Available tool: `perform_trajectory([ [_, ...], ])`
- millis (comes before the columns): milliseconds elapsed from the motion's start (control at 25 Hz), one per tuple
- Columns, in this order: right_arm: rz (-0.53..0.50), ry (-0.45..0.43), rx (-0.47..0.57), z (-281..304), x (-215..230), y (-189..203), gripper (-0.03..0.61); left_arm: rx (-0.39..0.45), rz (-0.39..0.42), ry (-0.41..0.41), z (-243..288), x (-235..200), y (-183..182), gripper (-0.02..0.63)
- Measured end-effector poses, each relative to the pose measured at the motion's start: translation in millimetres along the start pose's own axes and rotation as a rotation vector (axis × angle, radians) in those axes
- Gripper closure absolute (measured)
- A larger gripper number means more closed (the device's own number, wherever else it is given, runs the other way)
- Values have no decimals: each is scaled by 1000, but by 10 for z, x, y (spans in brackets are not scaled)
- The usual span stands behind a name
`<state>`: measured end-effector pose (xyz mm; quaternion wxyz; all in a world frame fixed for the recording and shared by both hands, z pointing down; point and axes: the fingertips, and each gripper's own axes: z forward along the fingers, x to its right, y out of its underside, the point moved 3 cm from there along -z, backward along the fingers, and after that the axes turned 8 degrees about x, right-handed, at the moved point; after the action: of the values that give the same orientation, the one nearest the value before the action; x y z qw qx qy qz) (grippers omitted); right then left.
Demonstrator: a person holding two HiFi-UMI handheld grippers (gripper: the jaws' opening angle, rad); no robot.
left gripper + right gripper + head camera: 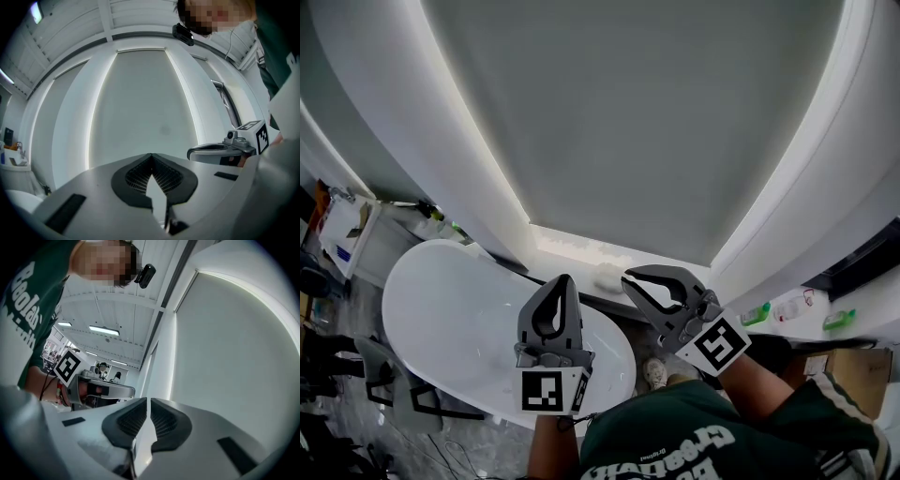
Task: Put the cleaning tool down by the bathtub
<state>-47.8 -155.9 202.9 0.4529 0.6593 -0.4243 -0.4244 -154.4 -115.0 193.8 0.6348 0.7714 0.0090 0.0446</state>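
Above the bathtub (441,309), the left tool (562,281) and right tool (628,278) hover, jaws together, empty; the set-down seems done.

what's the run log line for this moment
left hand-held gripper: shut, empty | right hand-held gripper: shut, empty | bathtub: below them

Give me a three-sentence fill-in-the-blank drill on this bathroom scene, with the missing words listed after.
1. In the head view, the white bathtub lies at the lower ___.
2. The left gripper and the right gripper both have their jaws ___, with nothing between them.
3. The person's shirt is dark ___.

Missing words: left; shut; green.
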Motion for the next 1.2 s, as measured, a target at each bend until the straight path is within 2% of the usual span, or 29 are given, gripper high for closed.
perform_trajectory([
  [160, 9, -7, 18, -32, -44, -25, 561, -5, 7, 19, -8, 60, 3, 604],
  [480, 7, -9, 38, -43, -49, -50, 563, -5, 8, 33, 15, 88, -11, 604],
  [680, -19, 9, 25, -49, -52, -54, 565, 16, 15, 50, 3, 109, -34, 604],
  [1200, -4, 8, 10, -59, -62, -78, 565, 1, 13, 54, 1, 154, -67, 604],
])
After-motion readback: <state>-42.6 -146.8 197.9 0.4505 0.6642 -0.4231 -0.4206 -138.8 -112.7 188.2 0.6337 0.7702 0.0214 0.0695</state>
